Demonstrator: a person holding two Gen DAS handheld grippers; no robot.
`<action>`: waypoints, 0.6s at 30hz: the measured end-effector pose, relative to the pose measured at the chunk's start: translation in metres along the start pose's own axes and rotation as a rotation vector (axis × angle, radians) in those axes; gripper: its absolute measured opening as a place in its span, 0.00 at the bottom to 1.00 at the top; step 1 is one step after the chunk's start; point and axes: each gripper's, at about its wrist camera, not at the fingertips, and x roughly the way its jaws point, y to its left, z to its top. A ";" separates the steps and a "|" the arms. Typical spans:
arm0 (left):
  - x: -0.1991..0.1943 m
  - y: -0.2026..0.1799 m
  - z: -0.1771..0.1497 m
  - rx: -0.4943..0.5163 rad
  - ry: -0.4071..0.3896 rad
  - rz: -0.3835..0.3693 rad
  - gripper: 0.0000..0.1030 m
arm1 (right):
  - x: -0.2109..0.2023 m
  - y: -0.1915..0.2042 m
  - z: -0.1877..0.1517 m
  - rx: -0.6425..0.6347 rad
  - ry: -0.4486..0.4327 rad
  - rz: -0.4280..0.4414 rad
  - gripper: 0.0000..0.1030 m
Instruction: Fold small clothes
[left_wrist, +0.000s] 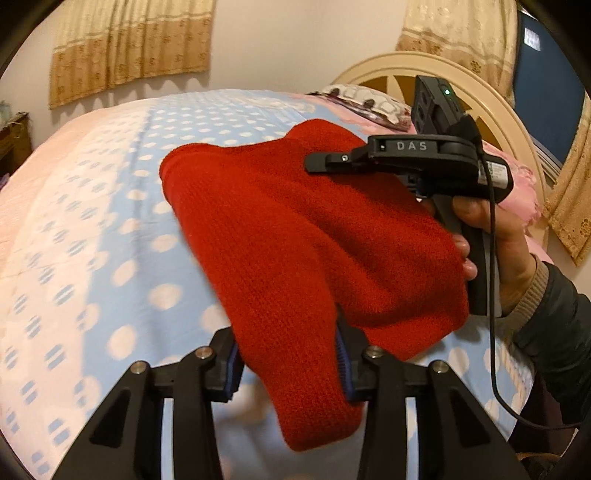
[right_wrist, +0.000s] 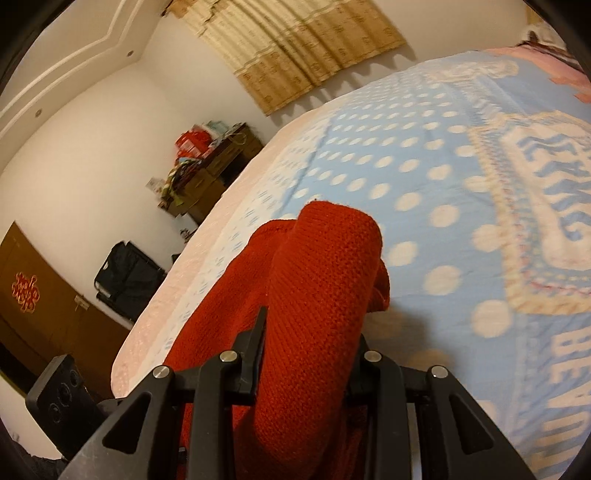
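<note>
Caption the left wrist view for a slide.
Both grippers lift a red knitted garment above the polka-dot bedspread.

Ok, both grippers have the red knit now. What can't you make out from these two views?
- Red knit garment: its type and full outline; bunched folds hide them in both views.
- Right gripper: in the left wrist view the knit covers its fingertips; the grip shows only in its own view.
- Left gripper: the knit hides its pads' contact.
- Bedspread: motion blur smears its lettering.

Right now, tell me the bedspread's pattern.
Light blue bedspread with white polka dots; clearest in the right wrist view.
</note>
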 end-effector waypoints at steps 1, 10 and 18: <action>-0.005 0.003 -0.002 -0.007 -0.008 0.010 0.40 | 0.003 0.006 0.000 -0.006 0.005 0.009 0.30; -0.038 0.039 -0.017 -0.098 -0.073 0.096 0.40 | 0.049 0.076 -0.003 -0.075 0.055 0.098 0.30; -0.063 0.069 -0.038 -0.169 -0.100 0.176 0.40 | 0.095 0.133 -0.009 -0.125 0.110 0.167 0.30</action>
